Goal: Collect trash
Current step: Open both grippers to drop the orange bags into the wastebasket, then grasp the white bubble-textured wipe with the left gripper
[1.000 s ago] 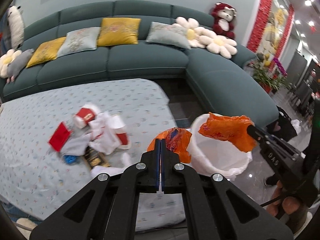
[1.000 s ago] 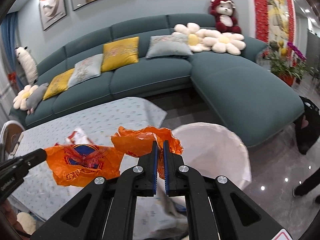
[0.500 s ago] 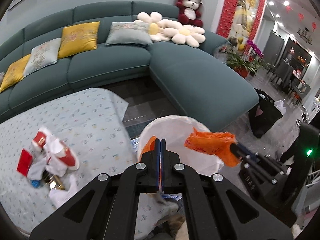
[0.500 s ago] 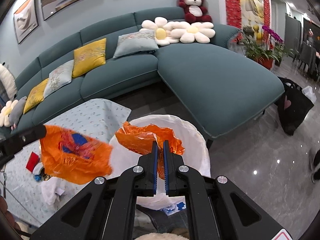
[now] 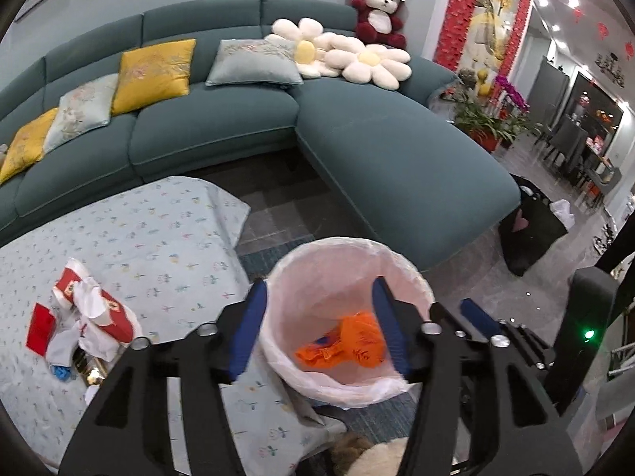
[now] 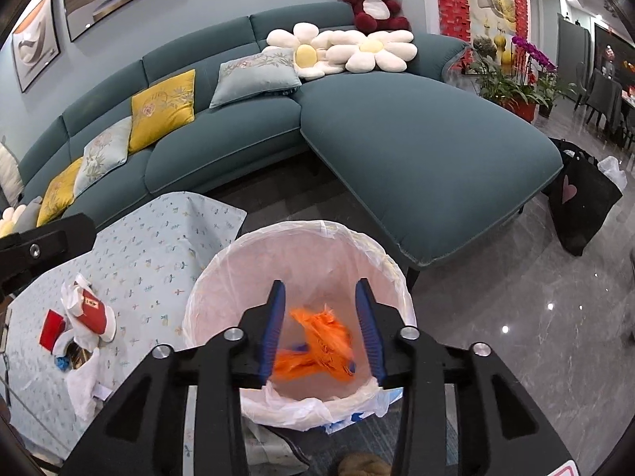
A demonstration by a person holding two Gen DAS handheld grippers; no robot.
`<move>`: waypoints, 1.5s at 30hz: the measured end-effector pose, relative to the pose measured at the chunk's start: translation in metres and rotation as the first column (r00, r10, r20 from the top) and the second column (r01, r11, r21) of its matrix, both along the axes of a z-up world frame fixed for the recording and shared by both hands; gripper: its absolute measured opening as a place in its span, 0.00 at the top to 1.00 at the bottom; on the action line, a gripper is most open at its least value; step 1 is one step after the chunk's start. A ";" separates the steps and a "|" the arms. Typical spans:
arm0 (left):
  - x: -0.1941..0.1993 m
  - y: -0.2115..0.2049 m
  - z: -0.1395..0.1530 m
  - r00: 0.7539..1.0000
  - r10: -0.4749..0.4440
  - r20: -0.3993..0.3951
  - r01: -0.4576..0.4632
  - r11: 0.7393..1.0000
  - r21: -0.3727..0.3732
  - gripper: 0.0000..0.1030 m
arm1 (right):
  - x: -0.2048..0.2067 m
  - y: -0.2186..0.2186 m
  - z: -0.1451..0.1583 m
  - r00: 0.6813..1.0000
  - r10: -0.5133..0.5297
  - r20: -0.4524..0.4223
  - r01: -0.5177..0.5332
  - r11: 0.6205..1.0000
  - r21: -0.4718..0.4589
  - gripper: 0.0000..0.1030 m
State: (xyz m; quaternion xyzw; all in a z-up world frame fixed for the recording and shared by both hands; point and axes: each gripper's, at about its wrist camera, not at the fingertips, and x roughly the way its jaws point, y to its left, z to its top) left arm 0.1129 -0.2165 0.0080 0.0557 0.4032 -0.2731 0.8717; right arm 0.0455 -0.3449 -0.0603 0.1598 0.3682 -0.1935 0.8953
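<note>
Both grippers have just opened over the bin [image 5: 397, 261] — the orange bag [image 6: 317, 343] now lies inside it, free of the left gripper [image 5: 317, 321] and right gripper [image 6: 321, 325]. Remaining trash pile [image 5: 85, 317] sits leftward on the table [image 5: 158, 234], nearer the left.

Bin [image 6: 246, 261] centre, bag [image 6: 317, 341] inside. Surface [image 6: 158, 246] at 9 o'clock, trash pile [image 6: 81, 325] on it. Sofa [image 6: 416, 150] behind, 12 o'clock.
</note>
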 end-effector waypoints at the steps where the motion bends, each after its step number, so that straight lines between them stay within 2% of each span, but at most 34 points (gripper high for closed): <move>1: 0.001 0.004 -0.001 1.000 0.007 -0.001 -0.007 1.000 0.004 0.46 | 0.000 0.001 0.000 1.000 0.000 -0.001 0.000 1.000 -0.001 0.62; 5: 0.004 0.021 -0.007 0.998 0.049 -0.028 -0.049 0.999 0.003 0.44 | -0.003 0.005 0.004 1.000 -0.001 0.003 0.001 1.000 -0.007 0.60; 9: 0.001 0.040 -0.010 0.995 0.096 -0.028 -0.096 0.995 0.002 0.34 | -0.008 0.015 0.010 1.000 -0.002 0.015 0.002 1.000 -0.019 0.53; 12: -0.001 0.056 -0.013 0.992 0.118 -0.035 -0.117 0.993 0.011 0.33 | -0.009 0.025 0.014 1.000 0.016 0.015 -0.015 0.999 -0.032 0.51; 18: -0.001 0.091 -0.020 0.980 0.193 -0.052 -0.192 0.981 0.021 0.28 | -0.009 0.048 0.023 0.998 0.052 0.021 -0.051 0.997 -0.058 0.42; 20: -0.002 0.101 -0.022 0.975 0.214 -0.052 -0.213 0.977 0.025 0.22 | -0.008 0.057 0.026 0.998 0.064 0.021 -0.062 0.996 -0.070 0.38; 25: -0.004 0.128 -0.029 0.958 0.279 -0.071 -0.278 0.960 0.026 0.14 | -0.006 0.078 0.031 0.994 0.104 0.023 -0.102 0.991 -0.086 0.36; 29: -0.007 0.145 -0.034 0.945 0.317 -0.079 -0.315 0.948 0.033 0.12 | -0.005 0.094 0.033 0.990 0.136 0.024 -0.133 0.987 -0.092 0.33; 45: -0.006 0.200 -0.067 0.892 0.433 -0.131 -0.425 0.901 0.084 0.10 | 0.007 0.145 0.018 0.970 0.243 -0.017 -0.243 0.966 -0.087 0.32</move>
